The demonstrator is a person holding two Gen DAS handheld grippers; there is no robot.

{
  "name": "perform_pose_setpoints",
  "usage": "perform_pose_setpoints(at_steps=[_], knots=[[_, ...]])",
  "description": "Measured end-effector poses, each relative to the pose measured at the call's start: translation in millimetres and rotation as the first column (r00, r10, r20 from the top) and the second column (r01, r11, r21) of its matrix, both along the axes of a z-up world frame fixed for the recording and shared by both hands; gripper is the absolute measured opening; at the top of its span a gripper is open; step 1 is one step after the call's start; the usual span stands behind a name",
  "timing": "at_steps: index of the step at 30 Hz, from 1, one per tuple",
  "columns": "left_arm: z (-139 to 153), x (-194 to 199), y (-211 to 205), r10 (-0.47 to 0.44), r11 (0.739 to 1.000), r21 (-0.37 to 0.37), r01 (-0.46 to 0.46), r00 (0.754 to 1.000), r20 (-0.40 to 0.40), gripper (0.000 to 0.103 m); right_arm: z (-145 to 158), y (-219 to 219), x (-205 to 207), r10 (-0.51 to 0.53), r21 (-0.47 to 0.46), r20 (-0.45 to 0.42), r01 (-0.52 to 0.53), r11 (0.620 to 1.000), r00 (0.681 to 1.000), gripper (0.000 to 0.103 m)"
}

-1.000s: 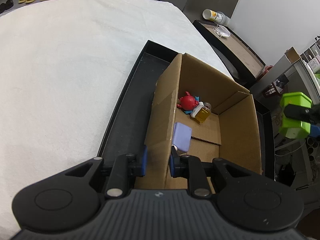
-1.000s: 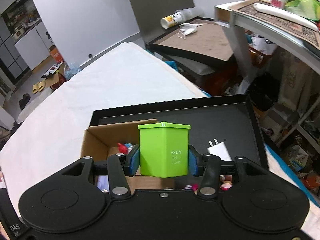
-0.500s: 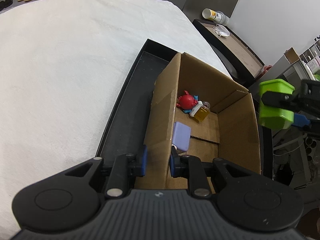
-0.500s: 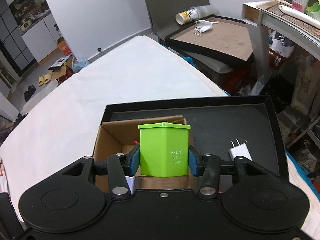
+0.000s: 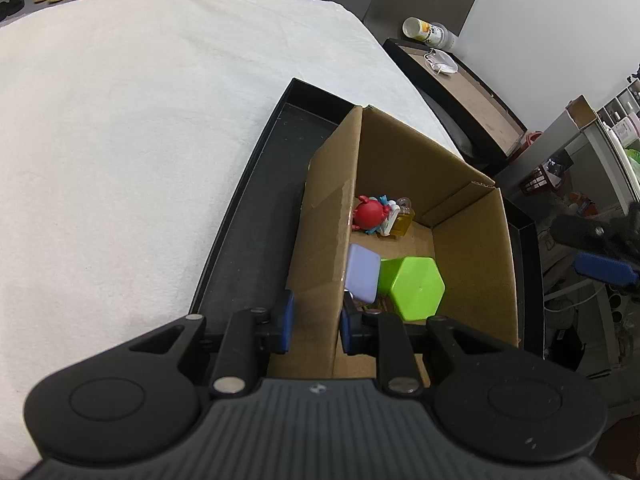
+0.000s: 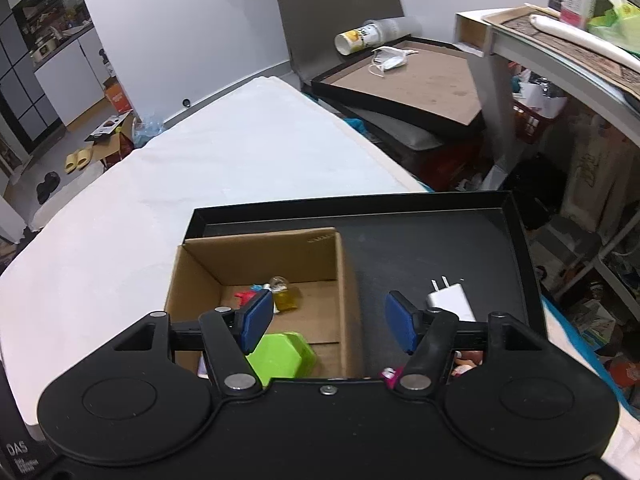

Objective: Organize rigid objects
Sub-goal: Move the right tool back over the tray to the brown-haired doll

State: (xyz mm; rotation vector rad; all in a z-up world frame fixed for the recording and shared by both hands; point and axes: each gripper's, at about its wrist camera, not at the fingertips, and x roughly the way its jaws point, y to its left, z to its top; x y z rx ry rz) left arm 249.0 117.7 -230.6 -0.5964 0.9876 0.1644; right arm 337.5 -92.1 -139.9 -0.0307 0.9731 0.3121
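Note:
A brown cardboard box [image 5: 476, 232] stands in a black tray [image 5: 248, 216]. Inside lie a green hexagonal container [image 5: 412, 286], a lilac block [image 5: 362, 276], a red crab toy [image 5: 370, 216] and a small yellow bottle [image 5: 402, 220]. My left gripper [image 5: 314, 322] is shut on the box's near-left wall. My right gripper [image 6: 326, 320] is open and empty above the box's right wall; the green container [image 6: 282, 354] lies below its left finger. The box [image 6: 256, 252] and bottle [image 6: 282, 298] also show in the right wrist view.
A white charger plug [image 6: 448, 300] lies on the black tray [image 6: 440, 240] right of the box. Pink small toys [image 6: 390, 372] peek out by the right gripper. White cloth [image 5: 120, 120] covers the table. Another tray with a mask [image 6: 400, 80] sits beyond.
My right gripper moved over the box and opened, and the green container dropped into the box beside the lilac block. My left gripper kept its hold on the box wall.

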Motion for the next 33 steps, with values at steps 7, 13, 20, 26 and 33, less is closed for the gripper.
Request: perform_pose_setpoints(at_steps=[7, 13, 20, 26, 33], knots=[[1, 0, -1, 0.001, 1.0, 0.003, -0.001, 1.0, 0.001, 0.021, -2, -19, -6, -0.016, -0.011, -0.01, 0.016, 1.0, 1.0, 0.073], [2, -1, -1, 0.001, 1.0, 0.006, -0.001, 1.0, 0.003, 0.021, -8, -35, -7, -0.028, -0.029, -0.027, 0.027, 0.999, 0.999, 0.073], [2, -1, -1, -0.001, 1.0, 0.011, 0.001, 1.0, 0.003, 0.021, -19, -57, -7, -0.059, -0.039, -0.049, 0.057, 0.998, 0.997, 0.073], [2, -1, -2, -0.001, 1.0, 0.013, 0.001, 1.0, 0.002, 0.021, -36, -79, -1, -0.101, -0.047, -0.079, 0.097, 0.994, 0.992, 0.073], [2, -1, -1, -0.001, 1.0, 0.02, 0.001, 1.0, 0.002, 0.02, -59, -91, 7, -0.106, -0.052, -0.102, 0.101, 0.994, 0.989, 0.073]])
